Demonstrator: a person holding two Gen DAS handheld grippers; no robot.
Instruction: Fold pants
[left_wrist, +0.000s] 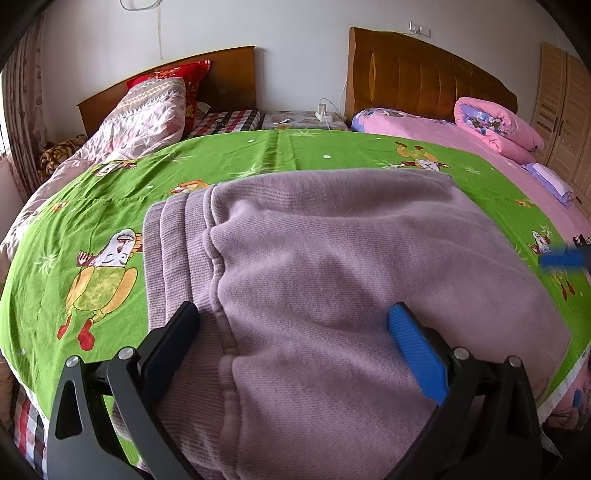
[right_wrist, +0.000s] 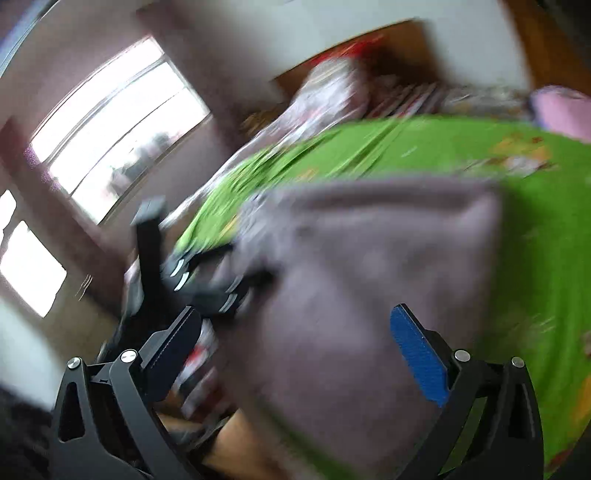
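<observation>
Over on the left side of the bed (left_wrist: 110, 177), the green sheet (left_wrist: 48, 258) lies bare beside the ribbed waistband (left_wrist: 173, 258), and that band marks the left end of the pants (left_wrist: 332, 258). The pants sit already doubled into a thick block by the bed's near edge, long axis running left to right across it. Left claw (left_wrist: 291, 325) hangs right over the waistband end, fingers spread wide and released, gripping nothing, cloth directly below. Moving right, the folded bulk stretches toward the bed's right side. Right claw (right_wrist: 295, 328) is also spread and empty; its view is badly smeared, but the pants (right_wrist: 369, 277) show ahead of it. The left claw looks nearer, so a last fold, if wanted, would likely carry the waistband end rightward.
</observation>
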